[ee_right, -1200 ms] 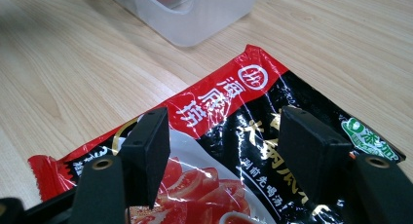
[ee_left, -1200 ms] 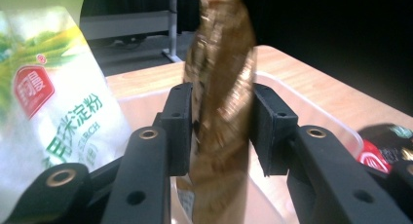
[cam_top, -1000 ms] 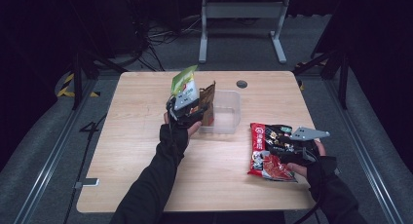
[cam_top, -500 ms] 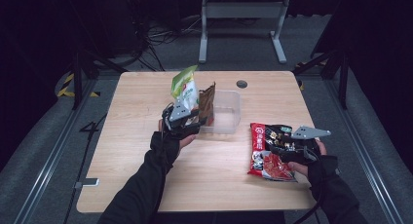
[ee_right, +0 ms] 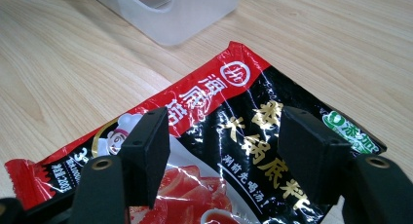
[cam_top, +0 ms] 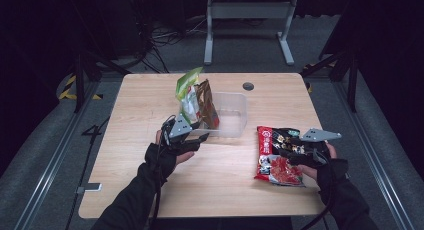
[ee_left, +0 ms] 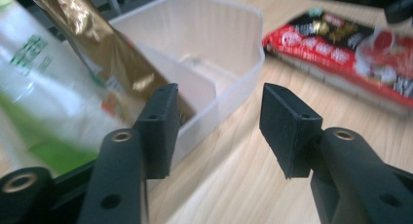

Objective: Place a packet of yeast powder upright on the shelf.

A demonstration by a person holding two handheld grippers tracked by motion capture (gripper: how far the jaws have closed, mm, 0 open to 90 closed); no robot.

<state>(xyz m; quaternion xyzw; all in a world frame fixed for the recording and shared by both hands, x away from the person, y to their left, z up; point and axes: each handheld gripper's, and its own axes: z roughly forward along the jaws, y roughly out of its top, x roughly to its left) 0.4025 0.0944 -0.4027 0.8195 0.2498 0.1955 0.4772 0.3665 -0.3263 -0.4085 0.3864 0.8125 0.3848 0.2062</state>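
From the high view, three packets count out: a green packet (cam_top: 187, 90) and a brown packet (cam_top: 206, 104) standing in the one clear tub (cam_top: 234, 115), and a red packet (cam_top: 278, 155) flat on the tabletop (cam_top: 130, 115) under the right tongs (cam_top: 292, 151). In the left gripper view the left tongs (ee_left: 216, 131) have just been opening and stand apart by the tub's corner with nothing between them. In the right gripper view the right tongs (ee_right: 229, 151) stand apart, astride the red packet, which looks light, floppy and slick (best pinched at a sealed edge).

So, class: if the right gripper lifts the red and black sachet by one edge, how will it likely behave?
The red and black sachet lies flat and creased, so it probably droops. Its glossy film may slip between the pads. It looks thin, so it is likely light.
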